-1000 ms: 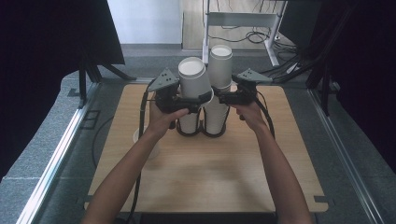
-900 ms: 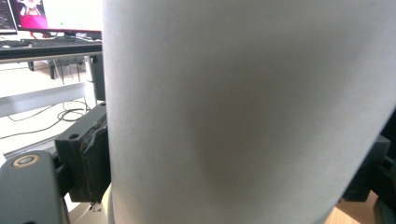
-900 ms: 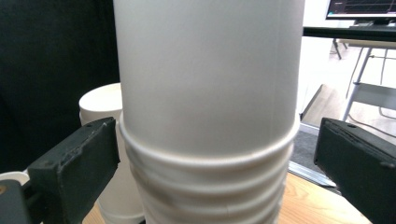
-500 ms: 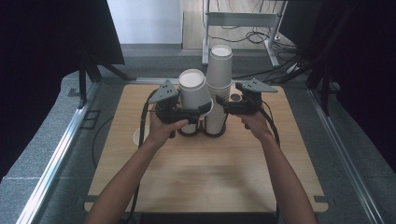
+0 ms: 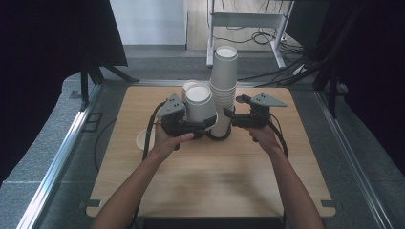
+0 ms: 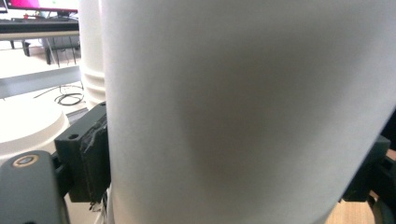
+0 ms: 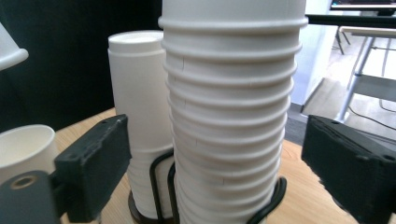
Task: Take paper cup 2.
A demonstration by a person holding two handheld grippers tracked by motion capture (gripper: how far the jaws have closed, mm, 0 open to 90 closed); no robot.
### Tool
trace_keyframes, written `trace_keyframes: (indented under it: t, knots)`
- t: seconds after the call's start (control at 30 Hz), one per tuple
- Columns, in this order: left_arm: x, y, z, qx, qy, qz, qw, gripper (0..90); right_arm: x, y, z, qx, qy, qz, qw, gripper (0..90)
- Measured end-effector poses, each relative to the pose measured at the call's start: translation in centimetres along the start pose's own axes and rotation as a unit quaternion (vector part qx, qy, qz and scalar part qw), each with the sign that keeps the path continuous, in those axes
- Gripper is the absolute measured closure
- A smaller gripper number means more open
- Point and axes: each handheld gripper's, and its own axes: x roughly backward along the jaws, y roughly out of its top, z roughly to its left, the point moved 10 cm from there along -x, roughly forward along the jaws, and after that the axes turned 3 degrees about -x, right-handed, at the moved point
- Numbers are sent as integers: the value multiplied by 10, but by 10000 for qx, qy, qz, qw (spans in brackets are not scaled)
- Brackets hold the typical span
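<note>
My left gripper (image 5: pixel 203 125) is shut on a white paper cup (image 5: pixel 199 102) and holds it upright just left of a tall stack of paper cups (image 5: pixel 224 81). In the left gripper view the cup (image 6: pixel 243 107) sits between the pads (image 6: pixel 86 154), which press on its wall. My right gripper (image 5: pixel 230 118) is low at the tall stack's right side. In the right gripper view the stack (image 7: pixel 231 121) stands between the jaws of the right gripper (image 7: pixel 222 163) with a gap on each side. Those jaws have just been closing.
The tall stack stands in a black wire holder (image 7: pixel 161 186) on the wooden table (image 5: pixel 215 181). A shorter white cup stack (image 7: pixel 135 116) stands behind it. A single cup (image 5: pixel 142 139) sits on the table at the left. A metal desk frame (image 5: pixel 248 21) is beyond the table.
Both hands have come down and nearer. The cup in the left gripper has sunk beside the tall stack, and the right gripper has dropped along the stack toward its base.
</note>
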Motion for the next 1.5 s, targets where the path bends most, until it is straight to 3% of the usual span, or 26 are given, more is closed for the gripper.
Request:
trace_keyframes:
  t: [0.2, 0.53, 0.77, 0.97, 1.3, 1.5]
  knots:
    - [-1, -10, 0, 25, 19, 89, 10000, 125, 2, -11, 3, 37, 22, 43, 10000, 94]
    - [0, -30, 2, 88, 113, 208, 9997, 125, 9, -28, 9, -110, 181, 77, 9997, 110]
    - [3, -38, -2, 113, 111, 251, 9996, 125, 17, -38, 13, -155, 210, 14, 9997, 131]
    - [0, -54, -9, -2, 172, 409, 9990, 124, 23, -46, 16, -67, 158, -87, 9998, 138]
    - [-1, -72, -19, 18, 109, 481, 9988, 125, 27, -69, 21, -141, 243, 67, 9996, 137]
    - [-1, -83, -22, 104, 77, 505, 9986, 124, 29, -81, 26, -66, 244, 140, 9996, 140]
